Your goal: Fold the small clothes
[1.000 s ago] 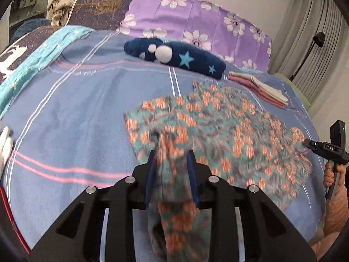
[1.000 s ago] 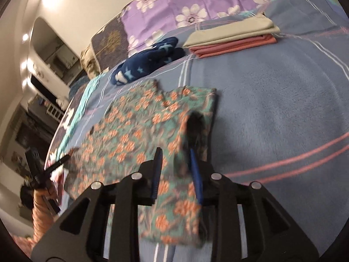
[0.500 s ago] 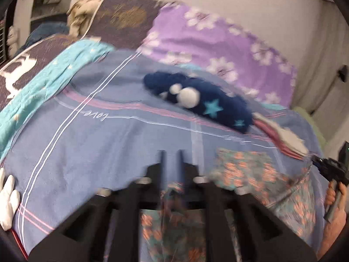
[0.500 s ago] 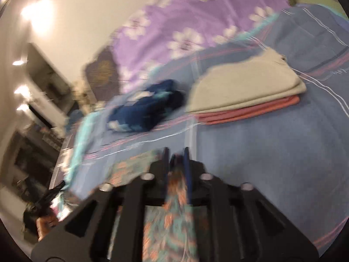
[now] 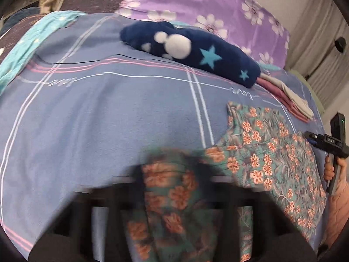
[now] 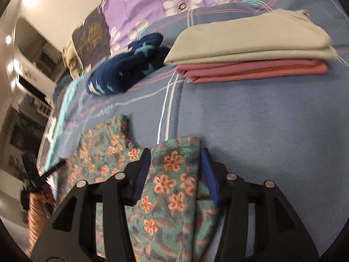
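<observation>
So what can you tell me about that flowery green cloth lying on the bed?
The floral garment is thin, soft-looking fabric, teal with orange flowers and grey leaves. It lies partly folded on the blue striped bedcover, wrinkled, one narrow corner sticking up toward the pillows. Its near edge runs between the fingers of the right gripper, whose blue pads stand apart. Another part sits at the blurred left gripper.

Open blue blanket [image 5: 109, 120] ahead & to the left of the floral garment [image 5: 272, 159], lots of room there. Far side blocked: navy star plush [image 5: 196, 48] w/ the folded stack [image 6: 250, 54] just beside it, purple pillow [image 5: 207, 6] behind both.
</observation>
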Available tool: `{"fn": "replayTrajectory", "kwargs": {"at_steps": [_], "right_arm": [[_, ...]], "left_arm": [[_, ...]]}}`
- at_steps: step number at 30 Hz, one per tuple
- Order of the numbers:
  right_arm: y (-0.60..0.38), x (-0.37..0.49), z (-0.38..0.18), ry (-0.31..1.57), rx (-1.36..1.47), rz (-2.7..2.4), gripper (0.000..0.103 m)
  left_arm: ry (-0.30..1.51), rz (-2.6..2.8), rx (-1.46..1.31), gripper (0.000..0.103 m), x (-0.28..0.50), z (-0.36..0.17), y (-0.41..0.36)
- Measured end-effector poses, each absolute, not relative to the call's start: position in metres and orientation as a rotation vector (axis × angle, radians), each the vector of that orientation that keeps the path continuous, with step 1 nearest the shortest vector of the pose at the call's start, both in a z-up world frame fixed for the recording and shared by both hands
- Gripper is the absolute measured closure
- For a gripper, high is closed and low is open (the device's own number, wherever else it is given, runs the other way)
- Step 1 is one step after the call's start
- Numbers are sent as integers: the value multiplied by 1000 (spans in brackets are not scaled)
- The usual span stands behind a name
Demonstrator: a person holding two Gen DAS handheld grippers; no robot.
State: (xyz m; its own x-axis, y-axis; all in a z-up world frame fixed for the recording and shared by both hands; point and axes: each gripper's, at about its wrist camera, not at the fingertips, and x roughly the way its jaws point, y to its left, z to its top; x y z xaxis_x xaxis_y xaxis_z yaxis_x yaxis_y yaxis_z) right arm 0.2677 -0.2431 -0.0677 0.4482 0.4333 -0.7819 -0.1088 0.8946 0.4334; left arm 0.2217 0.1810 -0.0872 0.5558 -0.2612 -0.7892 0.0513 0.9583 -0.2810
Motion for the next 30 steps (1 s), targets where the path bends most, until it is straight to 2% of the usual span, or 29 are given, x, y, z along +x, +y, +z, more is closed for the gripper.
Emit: {"fn": "replayTrajectory", "kwargs": {"at_steps": [1,7,10,12,16,19,20,22,23,27,30], "right_arm": [[-241,267,-66,1057,345,353,98],[-241,236,13,771,336,409,98],[-237,247,28,725,315,391,98],[-230,271,15,766,304,361,96],[-213,308,-37,931,215,246,80],[-213,300,-56,983,177,212,80],[-216,292,-55,976,181,227,80],[-222,272,-47,953,163,246,79],[-230,256,-40,934,147,244,79],[-264,208,-33,914,192,244,77],[-287,188,-42,951,235,209,76]], "left_arm": [[958,-185,-223,98,221,-85,177],[749,-194,-170,98,193,-18,177],[695,-151,-137,98,200,4,180],[710,-128,-120,97,215,0,181],[850,-78,-27,92,256,-49,172],[915,-43,5,91,259,-75,170],[907,-61,-2,89,251,-74,169],[862,-78,10,70,233,-64,169],[835,-78,19,67,224,-57,167],[765,-191,-2,65,183,-24,144],[792,-332,30,65,158,-17,87]]}}
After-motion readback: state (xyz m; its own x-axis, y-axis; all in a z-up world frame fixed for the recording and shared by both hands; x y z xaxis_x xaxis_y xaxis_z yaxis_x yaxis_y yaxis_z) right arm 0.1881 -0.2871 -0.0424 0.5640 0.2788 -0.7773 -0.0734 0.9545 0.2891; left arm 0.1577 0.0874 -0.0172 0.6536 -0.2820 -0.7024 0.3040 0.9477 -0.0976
